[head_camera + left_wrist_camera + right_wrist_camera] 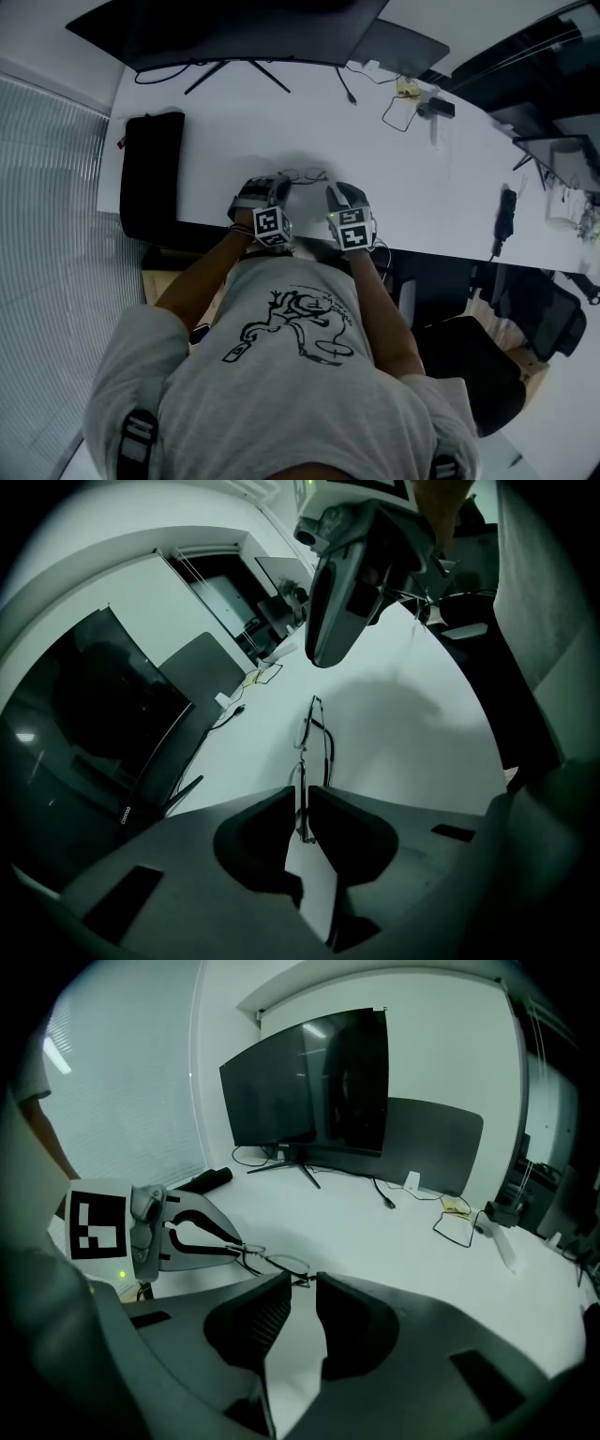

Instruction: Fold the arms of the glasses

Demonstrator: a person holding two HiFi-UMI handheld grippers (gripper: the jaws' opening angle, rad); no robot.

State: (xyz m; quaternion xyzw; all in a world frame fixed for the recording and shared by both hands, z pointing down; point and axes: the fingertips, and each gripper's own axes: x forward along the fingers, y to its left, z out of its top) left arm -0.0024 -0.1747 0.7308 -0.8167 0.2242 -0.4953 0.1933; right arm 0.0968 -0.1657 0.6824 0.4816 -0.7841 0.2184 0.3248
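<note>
One pair of thin dark wire-framed glasses [305, 174] sits between two grey handheld grippers near the front edge of a white desk [422, 178]. The left gripper [302, 806] has its jaws pinched onto one end of the frame, and the rest of the frame reaches out ahead of it. The right gripper [302, 1283] has its jaws narrowly apart, with the frame's other end at their tips, not visibly squeezed. One large black monitor [309, 1082] stands at the back with one dark grey panel [433, 1143] beside it. One black pad [150, 173] lies at the desk's left end, and loose cables [459, 1227] lie to the right. Ribbed blinds [47, 262] cover the left wall.
</note>
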